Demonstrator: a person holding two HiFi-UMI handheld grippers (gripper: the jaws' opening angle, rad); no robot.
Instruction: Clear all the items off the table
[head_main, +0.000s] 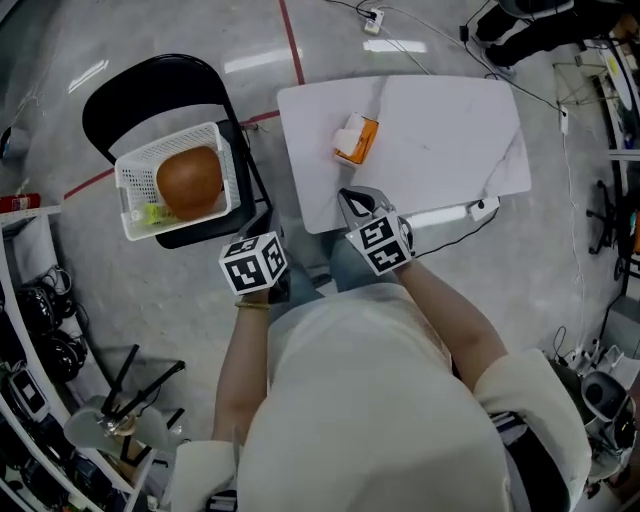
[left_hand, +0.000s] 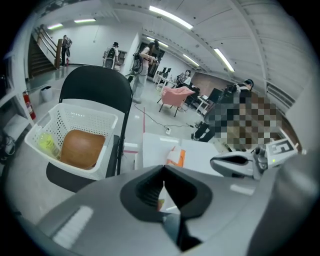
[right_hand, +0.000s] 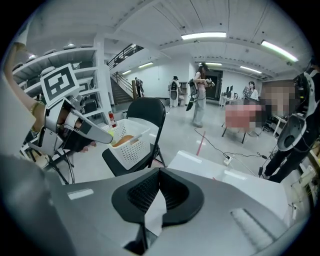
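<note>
One orange-and-white carton (head_main: 356, 139) sits on the white table (head_main: 450, 130), close to its left edge and about midway along it, with the rest of the tabletop bare around it. Both tools are clenched on nothing: the left gripper (left_hand: 163, 172) has its jaws pressed together with only air between them, and the right gripper (right_hand: 159, 175) likewise. The right gripper hangs over the table's near edge by the near-left corner, pointing towards the carton but apart from it. The left gripper is off the table, between that corner and the black folding chair (head_main: 130, 90). On the chair's seat stands a white perforated basket (head_main: 135, 170), holding a round brown item (head_main: 189, 182) (what it is cannot be told) and a small yellow-green thing (head_main: 152, 213) beside it.
</note>
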